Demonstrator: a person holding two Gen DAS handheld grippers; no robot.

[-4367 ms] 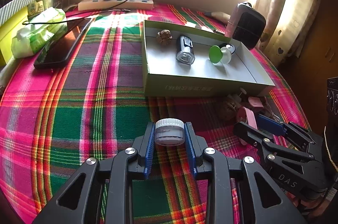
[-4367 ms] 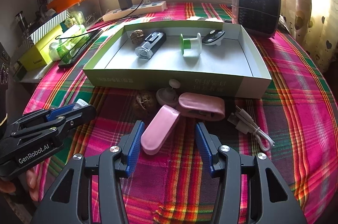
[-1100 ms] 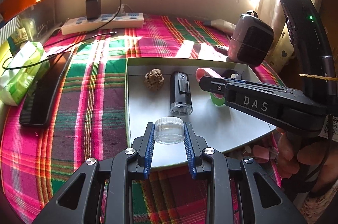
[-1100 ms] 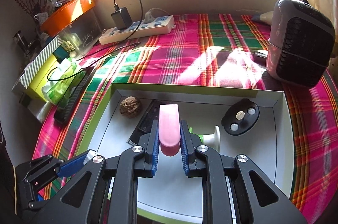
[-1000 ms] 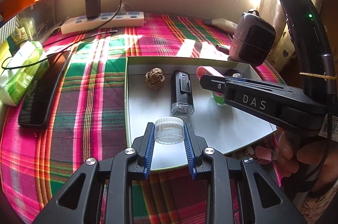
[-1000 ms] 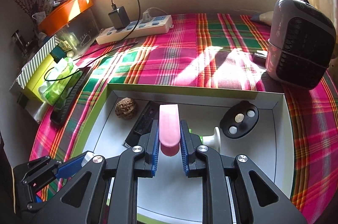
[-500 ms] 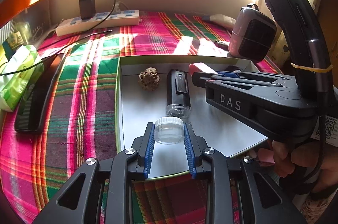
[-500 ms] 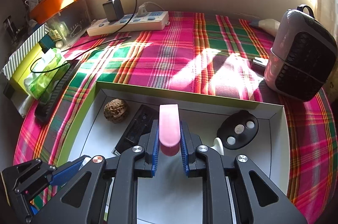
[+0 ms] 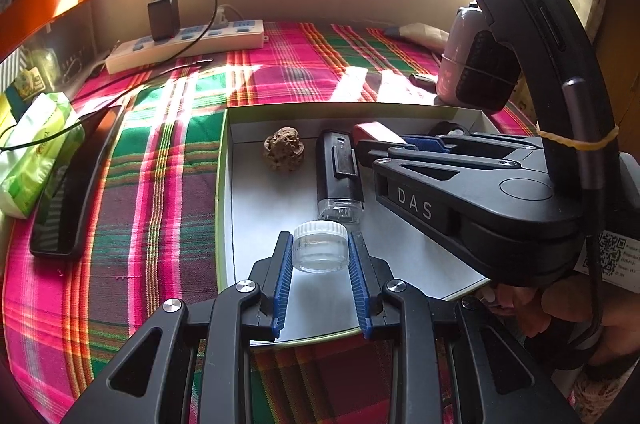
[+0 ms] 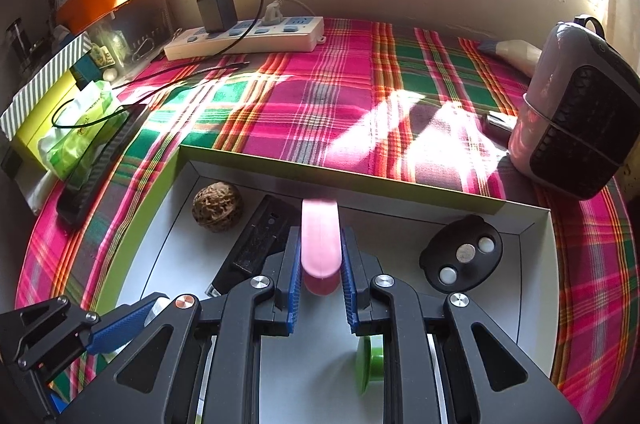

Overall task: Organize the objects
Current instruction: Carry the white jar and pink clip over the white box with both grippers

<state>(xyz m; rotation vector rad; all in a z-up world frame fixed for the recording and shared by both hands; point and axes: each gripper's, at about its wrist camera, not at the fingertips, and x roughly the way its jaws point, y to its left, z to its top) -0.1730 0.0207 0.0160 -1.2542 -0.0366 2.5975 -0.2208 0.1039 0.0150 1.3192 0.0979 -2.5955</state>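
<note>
Small clear jar (image 9: pixel 320 246) pinched in left claw (image 9: pixel 320 256) above open box (image 9: pixel 222 184), right claw (image 9: pixel 366 142) alongside.

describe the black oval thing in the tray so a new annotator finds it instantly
Start at the shallow green-edged tray on the plaid cloth. In its far right corner, nearest the pink heater, lies the black oval disc. Only it carries three small round silver studs.
</note>
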